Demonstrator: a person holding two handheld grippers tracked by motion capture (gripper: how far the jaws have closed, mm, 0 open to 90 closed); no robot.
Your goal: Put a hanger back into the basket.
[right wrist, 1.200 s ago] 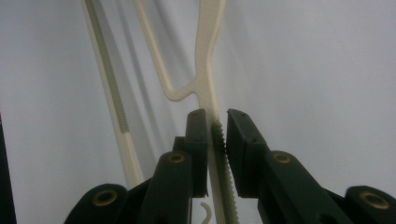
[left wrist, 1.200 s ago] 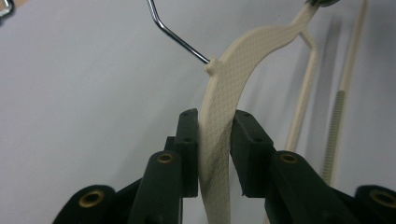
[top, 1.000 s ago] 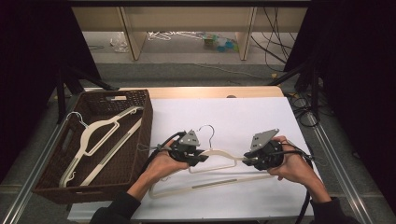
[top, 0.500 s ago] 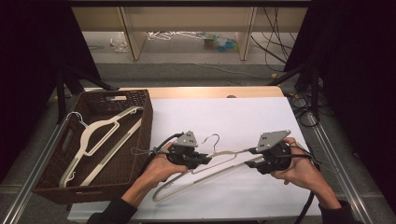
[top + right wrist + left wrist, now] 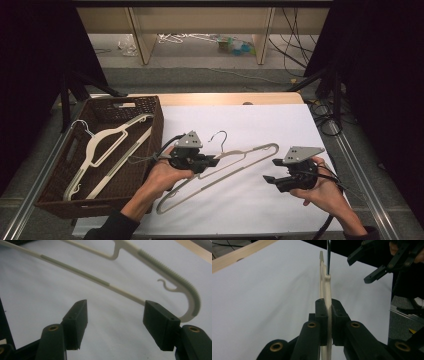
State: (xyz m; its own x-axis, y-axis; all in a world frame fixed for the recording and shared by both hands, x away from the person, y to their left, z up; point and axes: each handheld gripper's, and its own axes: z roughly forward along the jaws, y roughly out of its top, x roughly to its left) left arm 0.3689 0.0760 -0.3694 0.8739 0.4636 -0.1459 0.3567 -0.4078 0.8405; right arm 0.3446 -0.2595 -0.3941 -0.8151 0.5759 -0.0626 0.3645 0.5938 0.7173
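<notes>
A cream plastic hanger (image 5: pixel 235 162) with a dark metal hook lies slanted over the white sheet (image 5: pixel 265 120). My left gripper (image 5: pixel 214 162) is shut on its upper arm near the hook, and in the left gripper view the pads clamp the thin cream edge (image 5: pixel 327 293). My right gripper (image 5: pixel 269 179) stands open a little below and to the right of the hanger's curved end. Its jaws have just been opening, and nothing is between them. In the right gripper view the hanger (image 5: pixel 160 266) runs across beyond the open right gripper (image 5: pixel 115 317).
A brown woven basket (image 5: pixel 150 107) sits at the table's left edge and holds two cream hangers (image 5: pixel 102 145). A wooden table edge runs behind the sheet. Metal rails border both sides. Cables hang at the far right.
The right gripper has let go of the hanger's right end and drawn away toward the right. The left gripper has lifted its part of the hanger, which now slants.
</notes>
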